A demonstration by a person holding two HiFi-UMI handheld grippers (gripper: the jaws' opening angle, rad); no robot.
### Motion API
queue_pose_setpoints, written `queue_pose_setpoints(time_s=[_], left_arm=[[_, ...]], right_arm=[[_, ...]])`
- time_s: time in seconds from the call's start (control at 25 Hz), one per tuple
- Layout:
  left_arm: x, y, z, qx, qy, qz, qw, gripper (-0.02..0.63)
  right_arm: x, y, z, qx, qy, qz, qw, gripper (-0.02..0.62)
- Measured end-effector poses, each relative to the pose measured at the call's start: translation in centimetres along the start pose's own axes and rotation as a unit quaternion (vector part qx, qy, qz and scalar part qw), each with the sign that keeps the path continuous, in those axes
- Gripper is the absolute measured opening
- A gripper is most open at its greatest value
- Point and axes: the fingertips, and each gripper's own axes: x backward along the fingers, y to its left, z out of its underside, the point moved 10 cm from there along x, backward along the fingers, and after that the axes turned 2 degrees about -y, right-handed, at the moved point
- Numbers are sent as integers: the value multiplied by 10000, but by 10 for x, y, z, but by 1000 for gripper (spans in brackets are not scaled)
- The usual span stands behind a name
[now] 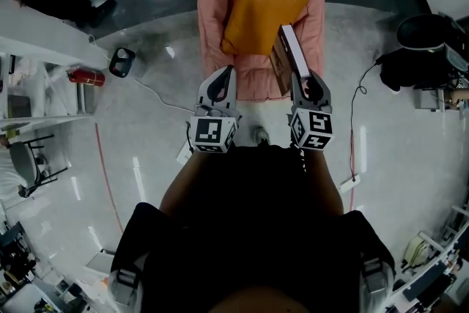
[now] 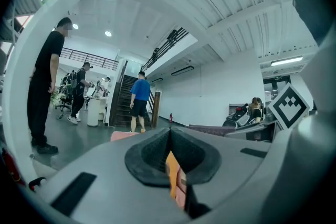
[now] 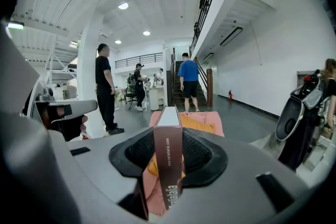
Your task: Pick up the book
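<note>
A brown book (image 1: 292,55) with a white page edge stands on edge, lifted over the right side of a pink armchair (image 1: 212,4). My right gripper (image 1: 306,78) is shut on its near end. In the right gripper view the book's spine (image 3: 168,165) runs upright between the two dark pads of the right gripper (image 3: 168,149). An orange cushion (image 1: 264,4) lies on the armchair's seat. My left gripper (image 1: 222,77) hovers at the armchair's front edge, left of the book. It is shut, with nothing between its jaws, and only a thin slit in the left gripper (image 2: 170,149) shows.
A red fire extinguisher (image 1: 86,76) and a black object (image 1: 122,62) with a white cable lie on the floor at left. White desks (image 1: 44,33) stand at far left, dark equipment (image 1: 421,48) at right. Several people (image 3: 105,92) stand beyond the armchair near a staircase (image 3: 184,81).
</note>
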Motion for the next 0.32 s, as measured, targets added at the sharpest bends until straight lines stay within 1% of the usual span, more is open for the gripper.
queue_pose_setpoints(time_s=[0.32], left_arm=[[-1, -2, 1, 3, 10, 39, 10000, 8]], right_arm=[[1, -1, 2, -33, 13, -3, 10000, 147]])
